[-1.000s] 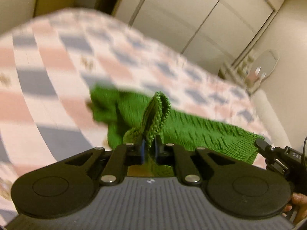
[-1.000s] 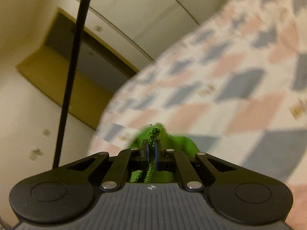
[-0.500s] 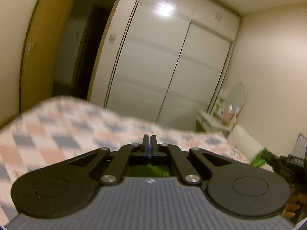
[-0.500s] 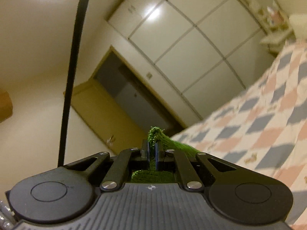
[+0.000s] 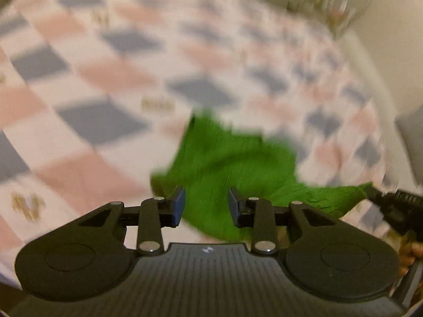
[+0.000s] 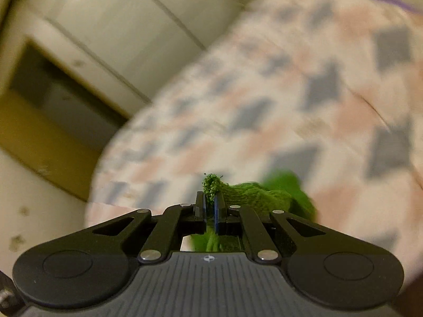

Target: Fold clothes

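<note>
Seemingly blurred green knit garment (image 5: pixel 232 169)

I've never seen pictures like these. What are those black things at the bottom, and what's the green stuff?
Those black things are tongs that a person holds, one in each hand. Each has a little camera looking forward along its two fingers, so you get one picture per hand.

In the left-hand picture, the left tongs are open, holding nothing. Beyond them a green knitted garment lies on a bed cover with pink and grey checks. At the right edge, the other tongs hold the garment's corner.

In the right-hand picture, the right tongs are shut, pinching the green edge. Behind the bed is a pale wardrobe. Everything looks blurry.
</note>
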### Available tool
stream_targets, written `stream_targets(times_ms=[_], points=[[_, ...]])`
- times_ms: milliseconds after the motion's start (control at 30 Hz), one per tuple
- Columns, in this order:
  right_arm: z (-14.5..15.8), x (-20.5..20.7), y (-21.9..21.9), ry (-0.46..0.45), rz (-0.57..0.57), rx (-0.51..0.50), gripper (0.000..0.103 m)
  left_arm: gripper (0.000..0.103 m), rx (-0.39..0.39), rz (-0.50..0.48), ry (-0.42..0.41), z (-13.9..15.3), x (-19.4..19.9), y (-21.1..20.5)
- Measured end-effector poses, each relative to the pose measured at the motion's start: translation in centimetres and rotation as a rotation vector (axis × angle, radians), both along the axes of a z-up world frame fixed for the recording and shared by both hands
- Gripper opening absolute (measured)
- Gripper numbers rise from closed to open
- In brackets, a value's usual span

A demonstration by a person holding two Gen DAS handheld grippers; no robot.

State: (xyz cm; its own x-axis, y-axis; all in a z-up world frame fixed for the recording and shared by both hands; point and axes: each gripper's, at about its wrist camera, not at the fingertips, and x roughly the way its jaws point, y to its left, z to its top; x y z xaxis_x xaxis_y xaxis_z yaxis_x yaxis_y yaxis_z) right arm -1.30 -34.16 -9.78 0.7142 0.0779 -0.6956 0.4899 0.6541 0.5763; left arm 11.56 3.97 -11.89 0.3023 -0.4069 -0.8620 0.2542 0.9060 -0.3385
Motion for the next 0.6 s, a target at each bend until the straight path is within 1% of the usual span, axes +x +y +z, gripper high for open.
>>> stream_targets(times_ms=[33, 67, 133, 167, 233, 267, 333, 433, 500, 533, 600], points=[[-1.5, -0.4, -0.3, 0.060, -0.027, -0.002, 0.006, 0.029, 0.021, -0.022, 0.047, -2.1, 0.3, -0.7], [-3.1, -0.9, -0.8, 0.106, -0.061, 0.014, 0.006, 0.029, 0.037, -0.048, 0.070, -3.3, 0.6, -1.5], [-5.2, -2.4, -1.7, 0.153, -0.106, 0.047, 0.009, 0.033, 0.065, -0.107, 0.069, -4.8, 1.4, -3.1], [-6.0, -3.2, -1.8, 0.163, -0.119, 0.054, 0.011, 0.034, 0.085, -0.142, 0.057, -5.1, 1.7, -4.2], [-7.0, -3.6, -2.5, 0.176, -0.139, 0.058, 0.022, 0.035, 0.127, -0.229, 0.021, -5.6, 2.2, -6.5], [-7.3, -3.7, -2.9, 0.181, -0.146, 0.067, 0.023, 0.036, 0.138, -0.278, 0.003, -5.7, 2.6, -7.7], [-8.3, -4.0, -3.4, 0.200, -0.169, 0.084, 0.025, 0.048, 0.150, -0.371, -0.023, -6.2, 3.3, -10.8], [-10.4, -4.5, -4.3, 0.217, -0.214, 0.141, 0.029, 0.049, 0.161, -0.499, -0.075, -7.0, 4.5, -15.4], [-11.8, -4.9, -5.0, 0.230, -0.243, 0.192, 0.030, 0.050, 0.171, -0.564, -0.081, -8.4, 5.4, -18.4], [-12.4, -5.1, -5.4, 0.236, -0.252, 0.212, 0.030, 0.050, 0.179, -0.587, -0.079, -9.3, 5.9, -19.7], [-13.7, -5.7, -6.1, 0.256, -0.278, 0.263, 0.031, 0.050, 0.200, -0.604, -0.071, -10.6, 6.8, -21.0]])
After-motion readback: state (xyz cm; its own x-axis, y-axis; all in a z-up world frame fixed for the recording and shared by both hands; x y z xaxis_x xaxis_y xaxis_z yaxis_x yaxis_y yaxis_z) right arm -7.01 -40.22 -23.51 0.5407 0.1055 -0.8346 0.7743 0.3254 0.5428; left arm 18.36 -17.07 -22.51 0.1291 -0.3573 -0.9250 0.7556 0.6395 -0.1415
